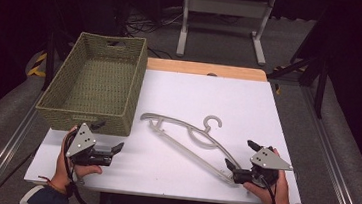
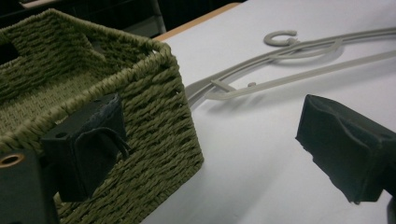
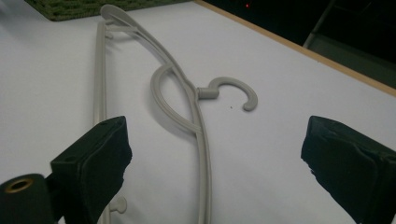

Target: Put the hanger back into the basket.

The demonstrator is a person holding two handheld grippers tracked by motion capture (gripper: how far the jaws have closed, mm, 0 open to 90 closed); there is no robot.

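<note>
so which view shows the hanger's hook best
The right gripper view: the hanger lies between the open jaws, its hook large and sharp. The high view shows the whole hanger small; the left gripper view shows it far off at a low angle.

Left gripper (image 1: 110,136): held low at near-left, jaws spread wide, nothing between them. Right gripper (image 1: 242,154): held low at near-right, jaws spread wide, nothing gripped. Both hands wrapped round grips, forearms entering from near edge.
</note>
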